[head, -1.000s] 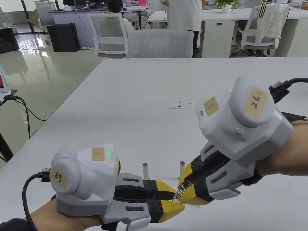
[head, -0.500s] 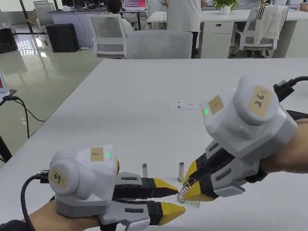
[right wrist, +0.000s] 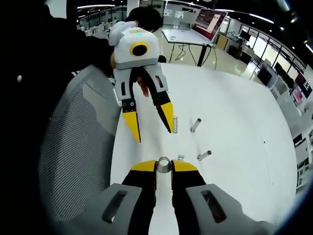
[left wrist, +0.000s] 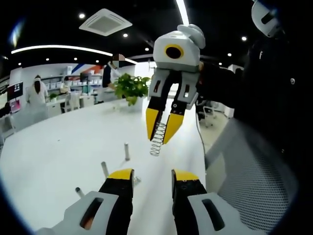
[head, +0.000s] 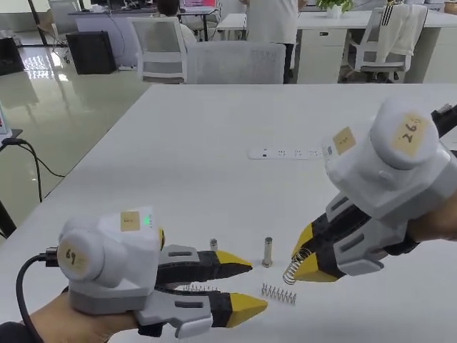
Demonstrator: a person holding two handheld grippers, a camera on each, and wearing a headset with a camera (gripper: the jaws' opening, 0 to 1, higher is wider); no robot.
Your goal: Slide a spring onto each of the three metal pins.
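The step in hand looks like the first threading. The right claw (head: pixel 298 260) is clenched on a spring (head: pixel 292 269) and holds it in the air just right of the tall pin (head: pixel 268 251), with the coil's free end hanging below the jaws. The left claw (head: pixel 248 286) is released, jaws apart and empty, low over the table (head: pixel 214 157) on the near left of that pin.

A second pin (head: pixel 213 245) stands to the left of the tall pin. The left gripper view adds a third pin (left wrist: pixel 79 192) in line with them. As far as I can tell, all three are bare, so the task is barely begun.

A loose spring (head: pixel 278 294) lies flat on the table just in front of the tall pin (there is no tray or box, so spare parts sit straight on the tabletop).

Next, I judge, the held spring must be brought over the tall pin's tip, turned so its bore lines up with the shaft, then lowered. A coil this soft may bend or snag on the tip if it comes in tilted.
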